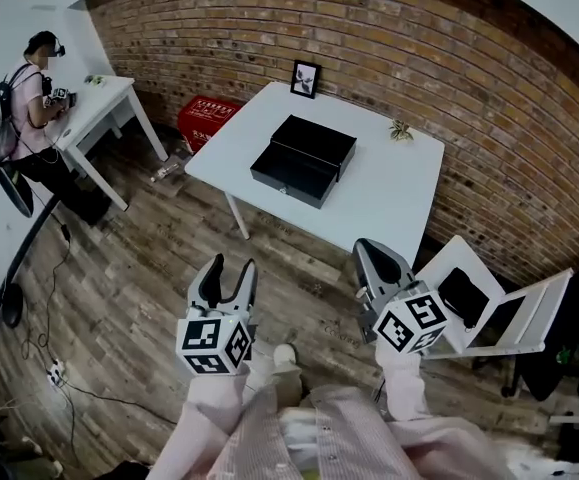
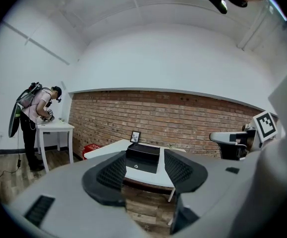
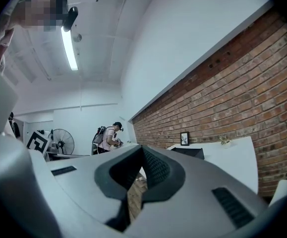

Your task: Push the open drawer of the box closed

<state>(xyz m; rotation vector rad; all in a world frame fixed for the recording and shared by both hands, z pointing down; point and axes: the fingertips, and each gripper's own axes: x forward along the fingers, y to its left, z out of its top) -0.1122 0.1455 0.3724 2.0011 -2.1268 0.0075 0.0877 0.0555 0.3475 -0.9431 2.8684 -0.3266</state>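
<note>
Black ribbed pads on my left gripper stand wide apart, with nothing between them. Through the gap I see only things far ahead. The black pads of my right gripper are drawn together, leaving a thin slit, and they hold nothing.

From the head view, both grippers hang side by side in front of my pale pink sleeves, above a brown wooden plank floor.

Well ahead of both grippers, and touched by neither, a low black rectangular box sits near the middle of a white square table. Its shallow black drawer is pulled out toward me, with a small round pull on its front face.

Behind the box, a small black-framed picture stands upright at the table's far edge, near a red brick wall. A red plastic crate sits on the floor beside the table's left corner. Further left, a person stands bent over a second white table.
</note>
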